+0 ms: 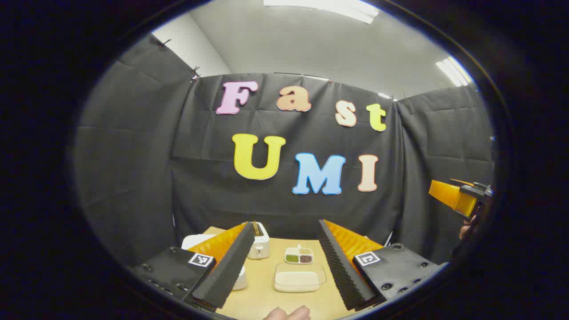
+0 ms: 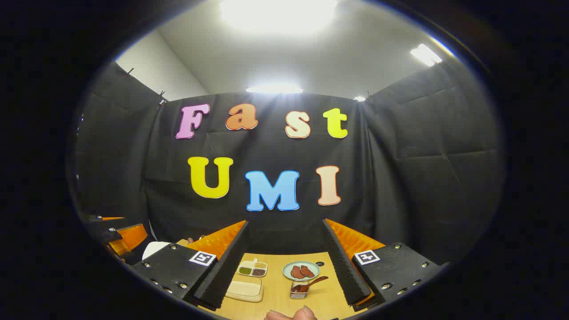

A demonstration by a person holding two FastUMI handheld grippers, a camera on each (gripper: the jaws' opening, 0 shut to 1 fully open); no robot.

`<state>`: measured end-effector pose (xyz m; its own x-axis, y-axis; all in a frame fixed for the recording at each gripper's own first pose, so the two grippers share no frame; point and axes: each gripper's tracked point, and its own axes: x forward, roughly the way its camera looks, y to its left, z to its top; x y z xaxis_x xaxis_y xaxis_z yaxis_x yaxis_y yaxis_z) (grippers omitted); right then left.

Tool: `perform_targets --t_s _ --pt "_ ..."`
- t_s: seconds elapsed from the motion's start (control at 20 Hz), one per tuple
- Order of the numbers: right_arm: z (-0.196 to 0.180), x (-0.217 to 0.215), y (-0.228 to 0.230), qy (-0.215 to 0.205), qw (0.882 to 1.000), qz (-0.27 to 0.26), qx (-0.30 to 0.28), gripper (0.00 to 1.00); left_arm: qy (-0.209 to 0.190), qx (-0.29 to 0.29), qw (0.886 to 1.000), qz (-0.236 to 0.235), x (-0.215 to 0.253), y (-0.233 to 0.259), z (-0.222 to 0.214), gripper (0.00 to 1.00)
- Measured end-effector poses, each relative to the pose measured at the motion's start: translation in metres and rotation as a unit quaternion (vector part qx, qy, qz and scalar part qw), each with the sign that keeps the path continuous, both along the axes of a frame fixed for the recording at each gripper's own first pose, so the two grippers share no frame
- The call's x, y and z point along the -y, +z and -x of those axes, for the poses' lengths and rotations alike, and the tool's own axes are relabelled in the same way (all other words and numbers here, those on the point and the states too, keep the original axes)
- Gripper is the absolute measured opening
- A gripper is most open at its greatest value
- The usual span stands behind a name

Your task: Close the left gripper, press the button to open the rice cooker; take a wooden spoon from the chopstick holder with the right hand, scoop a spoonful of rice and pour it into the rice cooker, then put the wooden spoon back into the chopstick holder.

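Task not begun: left tool (image 1: 284, 262) and right tool (image 2: 284, 262) both gape empty above the tabletop (image 1: 262, 298); rice cooker (image 1: 195, 242), apparently unopened.

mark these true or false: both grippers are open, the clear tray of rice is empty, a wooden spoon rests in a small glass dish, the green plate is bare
1. Both the left gripper and the right gripper are open: true.
2. The clear rectangular tray is empty: false, it holds white rice.
3. A brown wooden spoon rests in a small glass dish: true.
4. The round pale green plate is bare: false, it holds reddish-brown pieces.
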<state>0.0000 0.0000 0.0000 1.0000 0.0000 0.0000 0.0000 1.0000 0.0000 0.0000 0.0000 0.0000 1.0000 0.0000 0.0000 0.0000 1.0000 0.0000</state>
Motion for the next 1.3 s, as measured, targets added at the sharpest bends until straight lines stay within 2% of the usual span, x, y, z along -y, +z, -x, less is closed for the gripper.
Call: perform_targets --t_s 0.6,0.95,1.15,1.3 --pt "-0.007 -0.002 -0.009 0.000 1.000 -0.004 -0.017 0.97 0.010 -0.004 1.000 -0.006 -0.015 -0.006 -0.006 0.99" --pt "-0.017 -0.006 -0.023 0.003 0.999 0.003 -0.032 0.97 0.004 -0.028 1.000 0.013 -0.021 -0.030 -0.024 1.00" --pt "-0.044 -0.009 -0.049 0.024 0.999 0.009 -0.048 0.97 0.020 -0.034 0.999 0.009 -0.024 -0.039 -0.037 0.99" --pt "-0.069 -0.008 -0.081 0.049 0.996 -0.006 -0.075 0.97 0.047 -0.039 0.998 0.016 -0.030 -0.045 -0.046 0.99"
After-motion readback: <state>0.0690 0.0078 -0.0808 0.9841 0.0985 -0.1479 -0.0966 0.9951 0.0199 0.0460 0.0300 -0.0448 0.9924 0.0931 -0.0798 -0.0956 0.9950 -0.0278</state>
